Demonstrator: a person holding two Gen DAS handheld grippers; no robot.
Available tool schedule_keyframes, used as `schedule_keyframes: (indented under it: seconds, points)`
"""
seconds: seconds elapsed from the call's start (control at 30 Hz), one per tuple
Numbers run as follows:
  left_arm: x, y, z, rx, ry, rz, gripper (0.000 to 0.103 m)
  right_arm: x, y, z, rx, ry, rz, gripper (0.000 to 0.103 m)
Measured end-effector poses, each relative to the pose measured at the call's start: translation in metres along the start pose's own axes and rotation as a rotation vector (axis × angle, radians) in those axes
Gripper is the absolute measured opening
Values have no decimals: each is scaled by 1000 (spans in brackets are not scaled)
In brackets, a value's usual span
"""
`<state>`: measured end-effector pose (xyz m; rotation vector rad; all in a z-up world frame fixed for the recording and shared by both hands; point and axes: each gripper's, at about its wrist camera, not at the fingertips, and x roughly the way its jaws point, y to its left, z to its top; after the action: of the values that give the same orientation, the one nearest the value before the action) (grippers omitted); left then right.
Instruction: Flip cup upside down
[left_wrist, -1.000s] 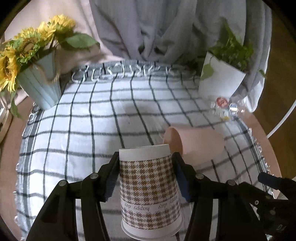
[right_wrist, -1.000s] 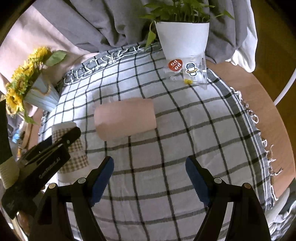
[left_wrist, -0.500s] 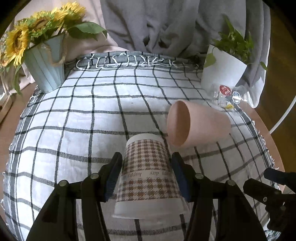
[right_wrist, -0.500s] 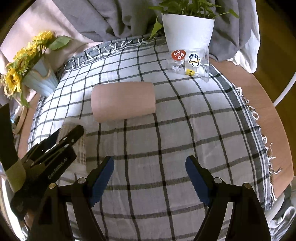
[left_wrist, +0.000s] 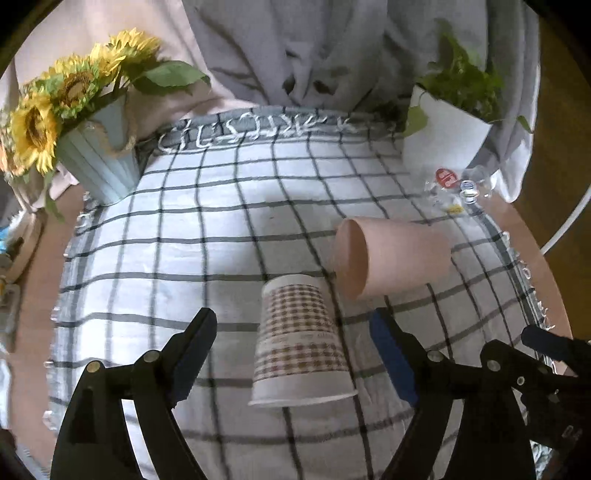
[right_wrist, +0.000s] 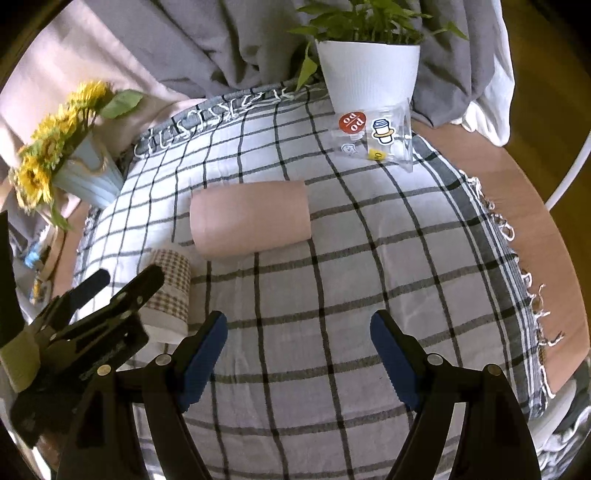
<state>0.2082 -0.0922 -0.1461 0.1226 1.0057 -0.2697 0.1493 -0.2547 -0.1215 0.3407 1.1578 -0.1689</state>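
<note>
The houndstooth paper cup (left_wrist: 301, 339) stands upside down on the checked cloth (left_wrist: 192, 229), rim down, long axis upright. The left claw (left_wrist: 291, 354) is spread wide around it, touching nothing. The right claw (right_wrist: 297, 350) gapes empty. Just beyond, a pink cup (left_wrist: 391, 264) lies sideways, mouth leftward.

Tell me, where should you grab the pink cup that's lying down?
Probably around its middle, from above. The pink cup lies on its side on the checked cloth, so its round wall faces up. The right gripper, jaws open, is closer. Avoid its open mouth, near the houndstooth paper cup.
</note>
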Motion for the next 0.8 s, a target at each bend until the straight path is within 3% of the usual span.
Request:
schedule_keyframes:
  seconds: [0.07, 0.23, 0.37, 0.5, 0.67, 0.8]
  points:
    - [-4, -2, 12, 38, 47, -1, 86, -2, -3, 5, 56, 17, 40, 80]
    - [16, -2, 42, 53, 268, -39, 86, -1, -4, 19, 187, 68, 130, 80]
    - [45, -1, 54, 51, 410, -53, 84, 0, -7, 30, 278, 60, 129, 80]
    - [67, -1, 56, 60, 479, -32, 77, 8, -8, 43, 285, 38, 95, 80]
    - [95, 1, 56, 48, 586, -49, 68, 28, -14, 53, 328, 86, 89, 80]
    - [110, 0, 55, 42, 638, -60, 67, 34, -16, 56, 341, 91, 85, 80]
